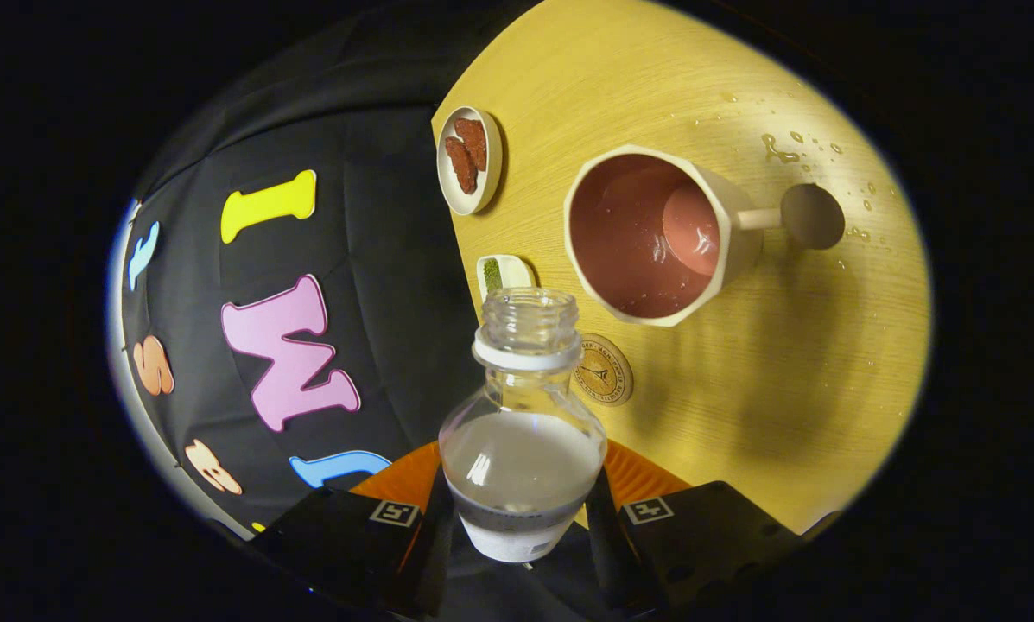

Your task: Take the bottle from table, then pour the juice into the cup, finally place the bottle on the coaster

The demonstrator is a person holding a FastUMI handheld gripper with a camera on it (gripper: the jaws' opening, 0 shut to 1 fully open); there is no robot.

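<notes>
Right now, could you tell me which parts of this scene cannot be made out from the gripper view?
- Bottle: its lower body and base are hidden between the fingers of the gripper, which is shut on it.
- Coaster: one side is hidden behind the bottle's neck, and its printed design is too small to read.
- Small green-filled dish: partly hidden behind the bottle's mouth.
- Cup: the liquid level is unclear against its pink interior.

Light wooden table [741,406] with fine grain, water droplets [780,149] scattered toward 1 o'clock. Black cloth booth wall [378,225] from 8 to 11 o'clock. Bright overhead light, soft shadows on tabletop.
</notes>
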